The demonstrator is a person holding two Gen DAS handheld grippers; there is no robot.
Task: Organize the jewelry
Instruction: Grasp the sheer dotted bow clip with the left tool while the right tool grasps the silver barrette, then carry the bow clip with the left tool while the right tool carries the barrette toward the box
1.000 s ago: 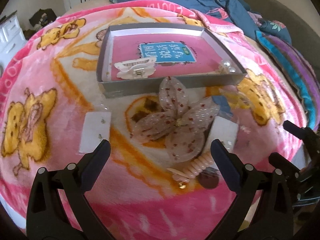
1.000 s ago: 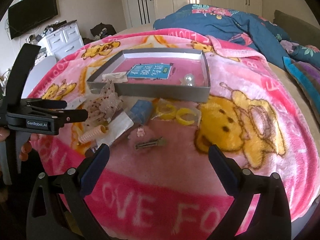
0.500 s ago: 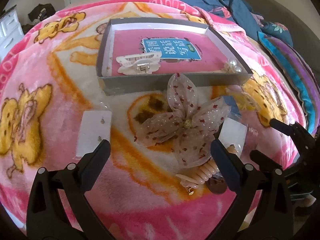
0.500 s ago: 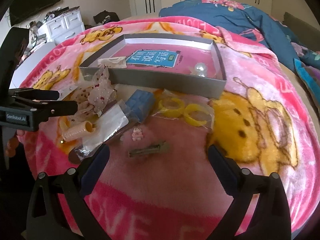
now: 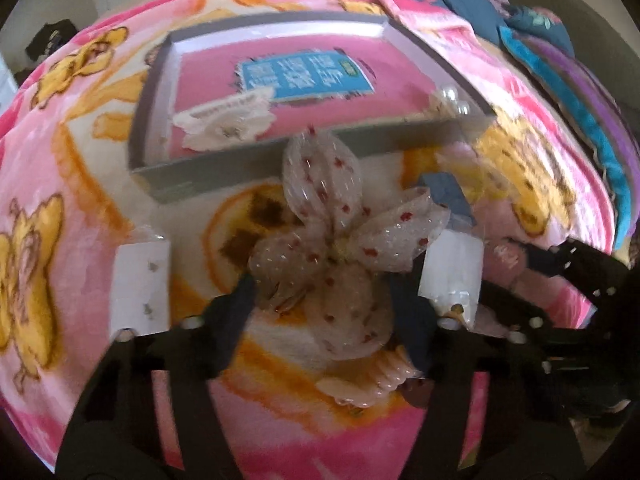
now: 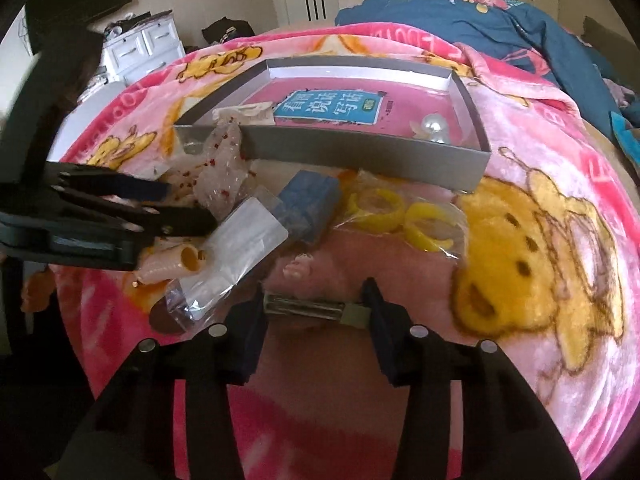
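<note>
A grey box [image 5: 280, 162] with a pink floor holds a white claw clip [image 5: 226, 122] and pearl earrings [image 5: 454, 100]; the box also shows in the right wrist view [image 6: 360, 152]. A sheer dotted bow [image 5: 340, 236] lies in front of it. My left gripper [image 5: 326, 312] has its jaws partly closed around the bow's lower petals. My right gripper [image 6: 316, 316] has its jaws on both ends of a metal hair clip [image 6: 308, 307] on the pink blanket. Whether either grip is tight cannot be told.
Loose on the blanket: a white earring card [image 5: 140, 284], a bagged white card [image 6: 244, 236], a blue box [image 6: 308, 204], bagged yellow rings [image 6: 400, 216], a peach spiral hair tie [image 6: 176, 264] and a small pink charm [image 6: 298, 266]. A blue quilt [image 6: 460, 12] lies behind.
Both grippers have moved forward and down and their jaws have narrowed: the left around the bow, the right around the metal hair clip.
</note>
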